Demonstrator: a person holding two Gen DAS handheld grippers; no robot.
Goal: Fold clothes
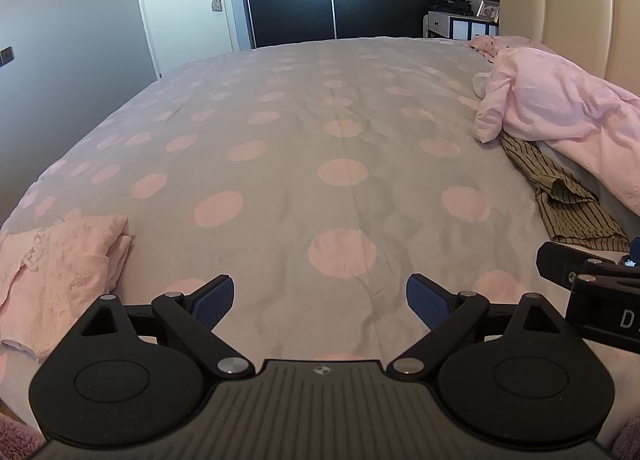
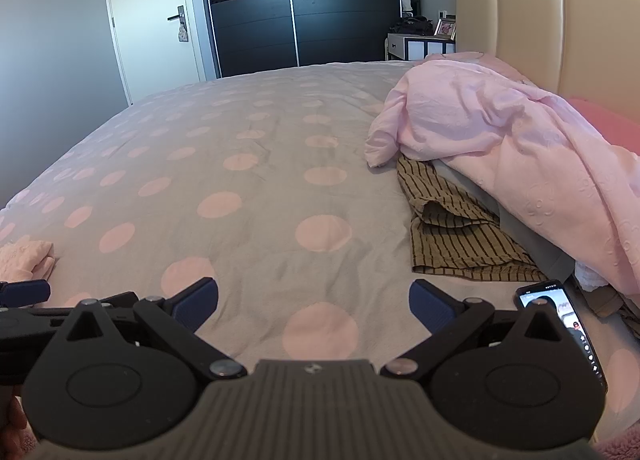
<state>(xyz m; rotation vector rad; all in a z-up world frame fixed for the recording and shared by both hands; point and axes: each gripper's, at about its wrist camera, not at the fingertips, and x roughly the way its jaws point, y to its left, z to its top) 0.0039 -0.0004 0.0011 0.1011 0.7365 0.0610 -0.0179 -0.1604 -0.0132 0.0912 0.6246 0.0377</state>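
Two open grippers hover low over a polka-dot bed, nothing held yet.

Left gripper (image 1: 320, 300) & right gripper (image 2: 313, 302): fingers spread wide, empty, side by side, prob. poised to start. Phone (image 2: 568, 324) lies by right one, screen lit. Folded pink lace top (image 1: 60, 272) sits at left, likely done. Farther right: striped brown garment (image 2: 452, 228) under crumpled pink garment (image 2: 500, 132), unfolded, near headboard (image 2: 560, 32).

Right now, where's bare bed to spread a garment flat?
Free: the dotted duvet middle, between the folded pink piece and the striped garment. Crowded: headboard side, with the pink pile and phone.
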